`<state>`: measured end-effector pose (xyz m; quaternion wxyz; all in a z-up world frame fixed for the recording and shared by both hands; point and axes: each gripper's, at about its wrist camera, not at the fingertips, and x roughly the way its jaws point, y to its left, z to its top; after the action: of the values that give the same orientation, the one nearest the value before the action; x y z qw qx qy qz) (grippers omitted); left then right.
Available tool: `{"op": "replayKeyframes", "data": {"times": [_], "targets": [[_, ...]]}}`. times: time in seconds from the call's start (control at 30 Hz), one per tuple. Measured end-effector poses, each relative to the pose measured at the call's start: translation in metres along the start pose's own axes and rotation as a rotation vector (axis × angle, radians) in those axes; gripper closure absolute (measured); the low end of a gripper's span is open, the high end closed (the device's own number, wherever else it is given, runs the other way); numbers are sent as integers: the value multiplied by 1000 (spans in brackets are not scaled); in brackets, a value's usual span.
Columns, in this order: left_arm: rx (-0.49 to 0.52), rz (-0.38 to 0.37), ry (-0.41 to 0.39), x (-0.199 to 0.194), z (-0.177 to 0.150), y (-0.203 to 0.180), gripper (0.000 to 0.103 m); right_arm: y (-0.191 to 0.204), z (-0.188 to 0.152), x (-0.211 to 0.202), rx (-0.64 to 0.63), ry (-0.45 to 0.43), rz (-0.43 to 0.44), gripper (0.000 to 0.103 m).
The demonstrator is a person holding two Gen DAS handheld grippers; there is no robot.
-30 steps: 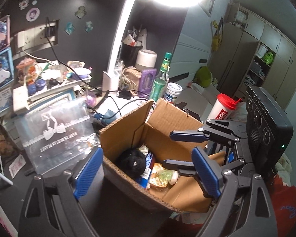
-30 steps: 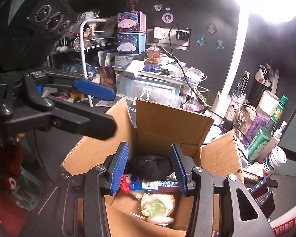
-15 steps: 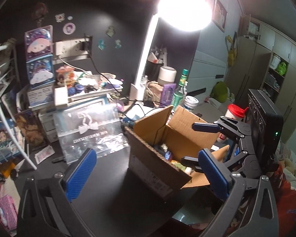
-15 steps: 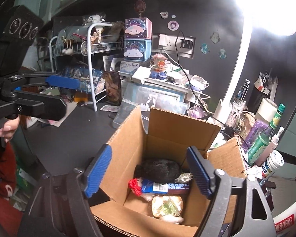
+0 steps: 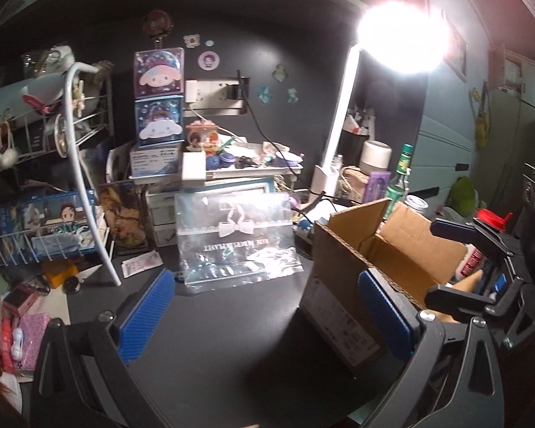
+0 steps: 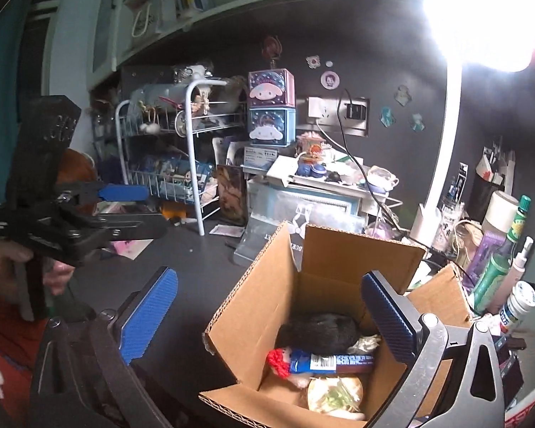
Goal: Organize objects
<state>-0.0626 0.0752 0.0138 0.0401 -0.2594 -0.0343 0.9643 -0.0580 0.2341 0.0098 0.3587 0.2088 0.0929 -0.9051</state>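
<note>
right gripper (image 6: 267, 315): jaws spread wide, holding nothing, poised above the near half of the cardboard box (image 6: 253, 306); one blue pad sits over the box mouth, the other over bare dark desk (image 6: 196, 267).

left gripper (image 5: 267, 315): jaws equally wide, holding nothing, above the desk just left of the box.

cardboard box: open-topped, flaps standing up, near the desk's front edge. contents, near to far: a pale round packet (image 6: 333, 394); a blue wrapped bar (image 6: 330, 362) with a red knitted piece (image 6: 278, 362) at its end; a black fuzzy object (image 6: 319, 331) against the back wall.

risks, as judgement: a raised flap could catch a descending finger and tip or slide the light box toward the edge; the bottles (image 6: 495, 271) crowded beside it could topple if it is shoved right.

clear zip bag (image 5: 237, 242): leaning behind the open desk patch; contents cannot be told.

wire rack (image 6: 164, 157): far left, stuffed with small items.

stacked character boxes (image 6: 271, 108): against the back wall; contents not visible.
</note>
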Motion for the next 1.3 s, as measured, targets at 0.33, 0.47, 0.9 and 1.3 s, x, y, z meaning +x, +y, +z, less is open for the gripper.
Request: {"op": "replayKeyframes", "data": {"times": [0.33,0.47,0.9,1.3], "targets": [[-36,30,-3,10,0,3,1,-10,-6,9,35,19,-43,0],[-51,25,-2,14,1,3,1,-16,-5,8,66,-1,-37,0],[-69,48,-2,12,1,11,1,-17,-2,9,80,-5,-27,0],[-73,54,0,12,1,14,1,-18,-4,8,109,-4,-20,0]]}}
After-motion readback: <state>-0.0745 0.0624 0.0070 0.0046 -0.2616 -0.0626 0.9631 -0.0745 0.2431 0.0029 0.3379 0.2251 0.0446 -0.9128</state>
